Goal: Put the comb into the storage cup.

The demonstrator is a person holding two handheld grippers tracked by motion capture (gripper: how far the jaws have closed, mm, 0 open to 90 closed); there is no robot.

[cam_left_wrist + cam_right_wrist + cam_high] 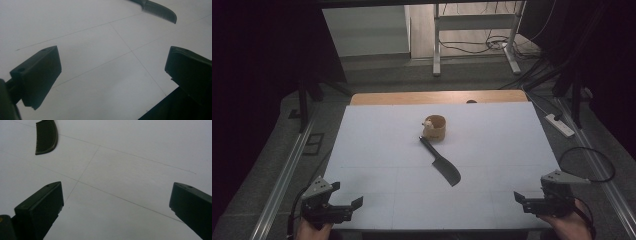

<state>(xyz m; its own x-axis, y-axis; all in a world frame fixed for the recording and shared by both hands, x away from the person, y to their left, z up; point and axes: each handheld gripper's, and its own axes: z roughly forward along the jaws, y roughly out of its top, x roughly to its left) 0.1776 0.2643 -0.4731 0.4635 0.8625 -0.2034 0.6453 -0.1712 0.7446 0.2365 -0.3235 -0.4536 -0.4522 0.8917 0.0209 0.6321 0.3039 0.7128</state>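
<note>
We see the left gripper (pixel 347 196) at the near left corner of the counter (pixel 377 145), held by a hand (pixel 312 230) that comes in from the near edge. Its jaws are spread wide with nothing between them; in the left gripper view the left gripper (pixel 112 72) looks over bare white surface crossed by thin seam lines.

The right gripper (pixel 521 198) sits at the near right corner, held by the other hand (pixel 569 227), with a black cable (pixel 589 165) looping off to its far right. Its jaws are spread as well and grip nothing; in the right gripper view the right gripper (pixel 116 205) also looks over bare white surface.

The black comb (pixel 441 162) lies flat near the middle of the counter, well apart from both grippers. Its thin handle points far and to the left, its broad toothed end near and to the right. The toothed end shows at the top of the left gripper view (pixel 160 11) and at the upper left of the right gripper view (pixel 47 136).

Just beyond the comb's handle stands a small round wooden cup (pixel 435 127) with a small pale figure on its left side. We cannot tell whether the handle tip touches the cup.

Beyond the counter, a power strip (pixel 560 125) lies on the floor at the right.
</note>
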